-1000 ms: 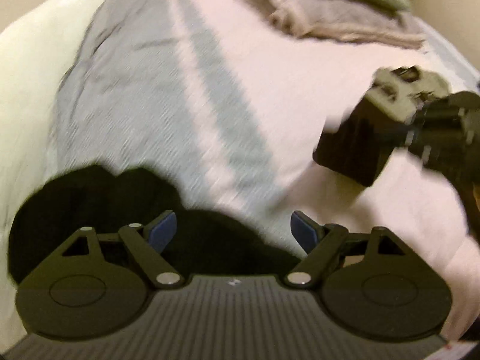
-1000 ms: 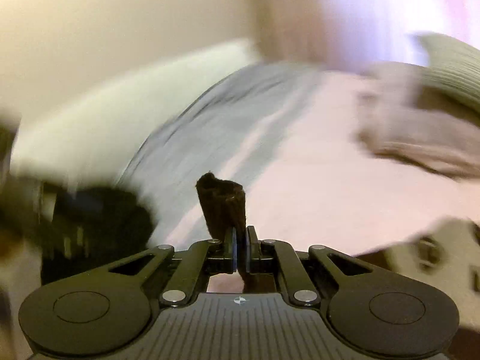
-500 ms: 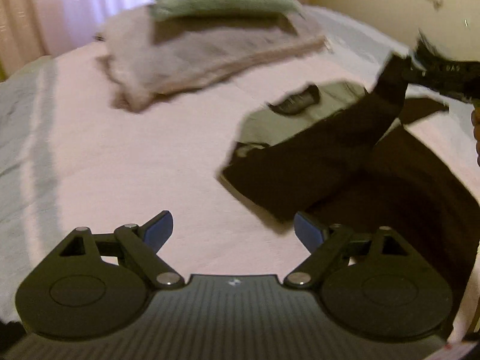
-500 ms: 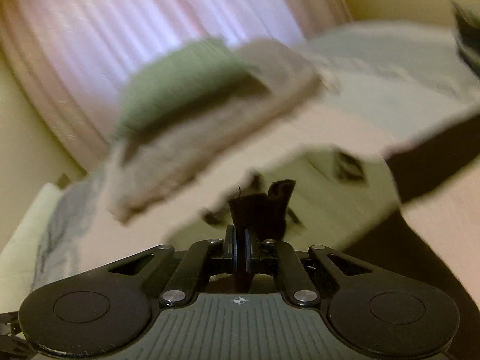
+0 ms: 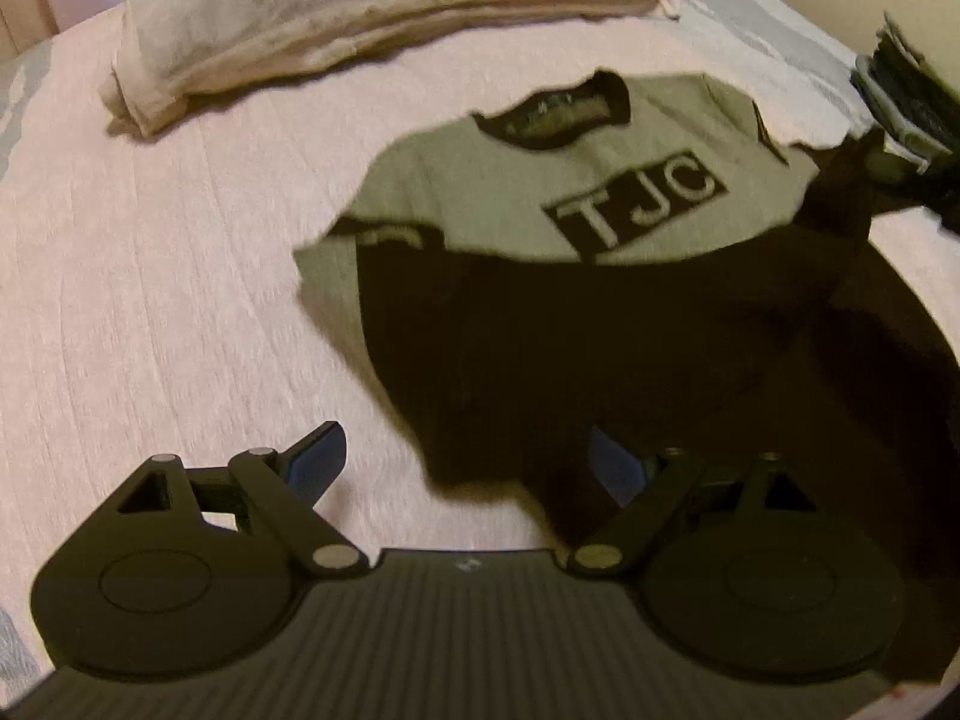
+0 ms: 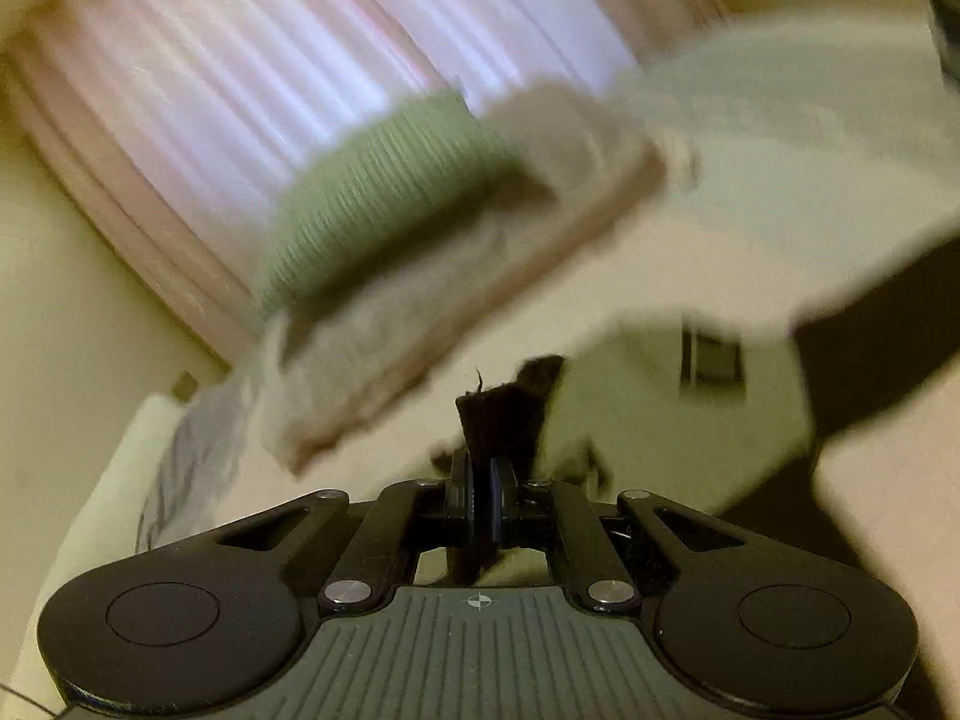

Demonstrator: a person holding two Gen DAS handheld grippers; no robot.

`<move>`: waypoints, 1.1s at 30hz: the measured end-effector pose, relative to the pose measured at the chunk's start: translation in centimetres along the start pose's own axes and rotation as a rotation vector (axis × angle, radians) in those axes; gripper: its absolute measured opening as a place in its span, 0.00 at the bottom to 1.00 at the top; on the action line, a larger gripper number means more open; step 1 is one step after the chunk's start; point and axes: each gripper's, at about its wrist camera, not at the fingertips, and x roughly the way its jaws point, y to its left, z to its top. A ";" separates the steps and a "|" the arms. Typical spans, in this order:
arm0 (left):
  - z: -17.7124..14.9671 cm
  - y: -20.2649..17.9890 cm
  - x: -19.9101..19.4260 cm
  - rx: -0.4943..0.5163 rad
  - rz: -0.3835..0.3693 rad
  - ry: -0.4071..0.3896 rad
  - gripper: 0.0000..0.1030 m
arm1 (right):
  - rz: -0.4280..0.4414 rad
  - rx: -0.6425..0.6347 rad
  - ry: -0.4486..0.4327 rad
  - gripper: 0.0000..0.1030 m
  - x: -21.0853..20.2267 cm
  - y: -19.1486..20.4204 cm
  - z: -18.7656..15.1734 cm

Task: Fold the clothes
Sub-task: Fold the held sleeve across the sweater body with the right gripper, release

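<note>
Beside the T-shirt (image 5: 540,192) on the bed (image 5: 150,300), the left gripper (image 5: 462,462) hangs spread and empty to catch its hem, while the right gripper (image 6: 480,480) clenches a dark sleeve (image 6: 498,408), likely to fold it inward.

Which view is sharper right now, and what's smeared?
Left wrist view: fairly sharp, the TJC shirt lettering readable, its black lower half lost in shadow. Right wrist view: motion-blurred, the green pillow and curtains streaked; only the right tongs stay crisp.
</note>
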 end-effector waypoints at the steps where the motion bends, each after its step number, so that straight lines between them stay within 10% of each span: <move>1: 0.4 0.0 -0.3 0.003 0.002 -0.007 0.83 | -0.022 -0.036 -0.030 0.02 -1.5 0.0 0.5; 9: 2.5 0.5 0.4 -0.041 0.001 -0.024 0.83 | -0.204 0.043 0.037 0.02 -2.5 -6.4 -2.5; 33: 4.9 1.7 7.3 -0.011 0.183 0.000 0.80 | -0.216 0.056 0.060 0.02 -2.0 -8.8 -2.3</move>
